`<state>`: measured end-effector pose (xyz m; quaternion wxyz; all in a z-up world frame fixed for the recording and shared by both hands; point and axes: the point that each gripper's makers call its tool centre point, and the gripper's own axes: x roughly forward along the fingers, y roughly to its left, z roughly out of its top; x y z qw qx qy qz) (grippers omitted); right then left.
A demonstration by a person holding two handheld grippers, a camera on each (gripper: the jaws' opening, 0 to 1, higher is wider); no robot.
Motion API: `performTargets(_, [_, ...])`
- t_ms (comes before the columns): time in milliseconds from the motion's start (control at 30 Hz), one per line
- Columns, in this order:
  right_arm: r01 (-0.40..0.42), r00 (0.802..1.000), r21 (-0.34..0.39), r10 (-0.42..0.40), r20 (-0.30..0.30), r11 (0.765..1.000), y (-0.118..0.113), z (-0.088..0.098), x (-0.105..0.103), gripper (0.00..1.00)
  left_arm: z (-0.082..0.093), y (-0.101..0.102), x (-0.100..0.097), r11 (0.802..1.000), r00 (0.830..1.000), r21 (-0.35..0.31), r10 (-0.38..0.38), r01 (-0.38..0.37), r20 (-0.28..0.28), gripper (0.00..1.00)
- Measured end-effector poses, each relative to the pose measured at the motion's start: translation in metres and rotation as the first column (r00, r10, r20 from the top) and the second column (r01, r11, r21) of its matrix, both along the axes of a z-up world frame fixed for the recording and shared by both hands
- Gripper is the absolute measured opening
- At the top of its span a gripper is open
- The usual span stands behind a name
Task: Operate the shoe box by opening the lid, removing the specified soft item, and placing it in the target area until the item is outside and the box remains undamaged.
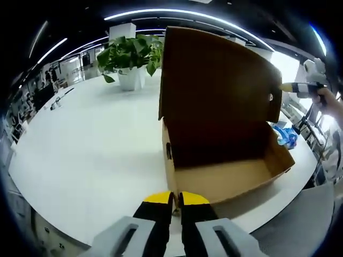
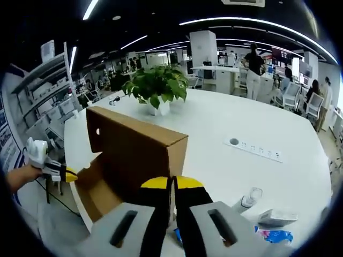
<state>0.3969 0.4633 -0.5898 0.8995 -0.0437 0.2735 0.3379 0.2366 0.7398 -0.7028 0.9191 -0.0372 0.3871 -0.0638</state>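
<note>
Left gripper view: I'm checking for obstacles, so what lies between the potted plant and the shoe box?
Only bare white table lies between the potted plant and the shoe box in the left gripper view.

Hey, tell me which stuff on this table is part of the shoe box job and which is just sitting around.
Part of the job:
- shoe box, lid raised, inside looks empty
- left gripper, fingers together at the box's near edge
- right gripper, fingers together by the lid
- blue soft item beside the box, possibly the one removed

Just lying about:
- potted plant
- power strip
- small white carton
</note>
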Motion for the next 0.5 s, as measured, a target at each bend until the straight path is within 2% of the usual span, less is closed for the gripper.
performTargets(333, [0.004,1.000,0.015,-0.004,0.015,1.000,-0.002,-0.001,-0.022,0.02,0.000,0.000,0.000,1.000,1.000,-0.005,-0.001,0.001,0.005,0.05])
performTargets(500, [-0.007,0.999,0.027,0.006,0.051,1.000,-0.003,-0.003,-0.033,0.02,0.001,0.000,-0.001,1.000,1.000,-0.010,-0.007,0.008,0.005,0.05])
